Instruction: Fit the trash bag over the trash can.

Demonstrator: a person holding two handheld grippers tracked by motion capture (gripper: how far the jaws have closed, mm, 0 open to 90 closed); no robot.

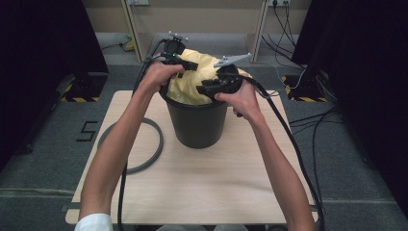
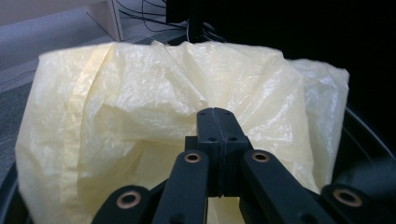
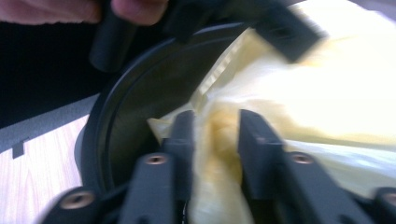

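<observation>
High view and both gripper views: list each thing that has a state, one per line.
black bin: upright on the table, lid off.
yellow bag: crumpled, sticking up out of the bin.
grey ring: flat on the table, beside the bin.
left gripper: shut at the bag.
right gripper: open, bag between its jaws.

yellow bag fills the bin mouth; ring lies left
</observation>
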